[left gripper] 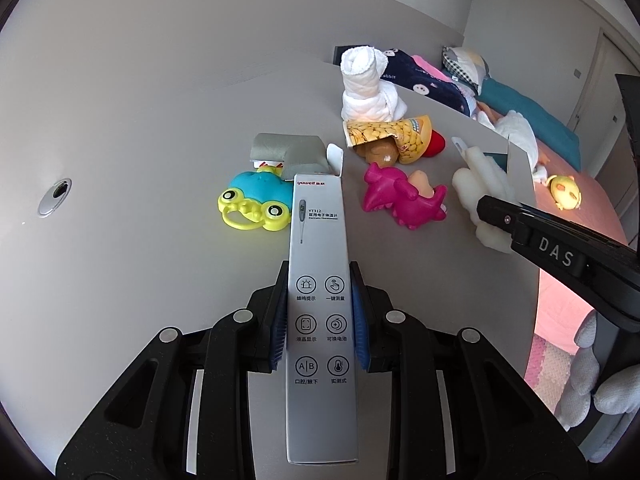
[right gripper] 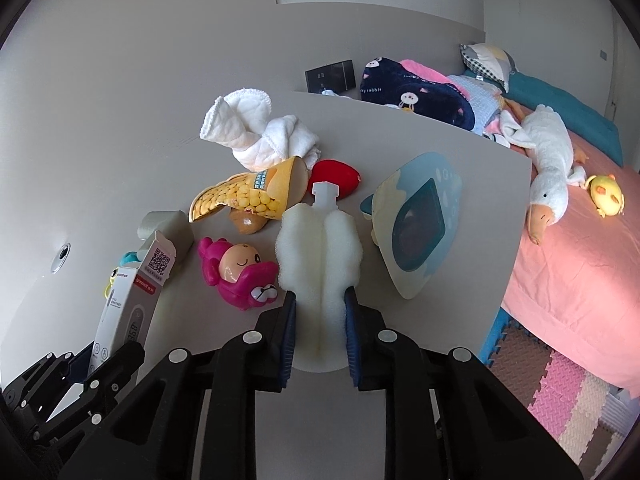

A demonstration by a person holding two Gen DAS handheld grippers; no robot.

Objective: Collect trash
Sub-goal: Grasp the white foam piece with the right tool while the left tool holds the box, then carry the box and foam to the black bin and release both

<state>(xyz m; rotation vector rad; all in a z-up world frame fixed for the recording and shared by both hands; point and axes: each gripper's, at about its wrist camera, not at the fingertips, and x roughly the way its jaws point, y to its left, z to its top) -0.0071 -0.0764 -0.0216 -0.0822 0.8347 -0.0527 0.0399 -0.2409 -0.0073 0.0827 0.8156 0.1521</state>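
My left gripper [left gripper: 319,280] is shut on a long white thermometer box [left gripper: 320,280], held above the grey table; the box also shows at the left of the right wrist view [right gripper: 128,304]. My right gripper [right gripper: 320,304] is shut on a white foam packing piece [right gripper: 320,248], also seen in the left wrist view [left gripper: 484,192]. A torn yellow snack bag [right gripper: 248,196] lies on the table beyond, seen too in the left wrist view [left gripper: 392,136]. A grey cardboard piece [left gripper: 288,152] lies by the box's far end.
On the table lie a blue-green frog toy [left gripper: 256,200], a pink doll toy [right gripper: 240,276], a white cloth bundle [right gripper: 256,132], a red toy [right gripper: 336,176] and a pale blue card [right gripper: 420,232]. A bed [right gripper: 580,260] with plush toys is at the right.
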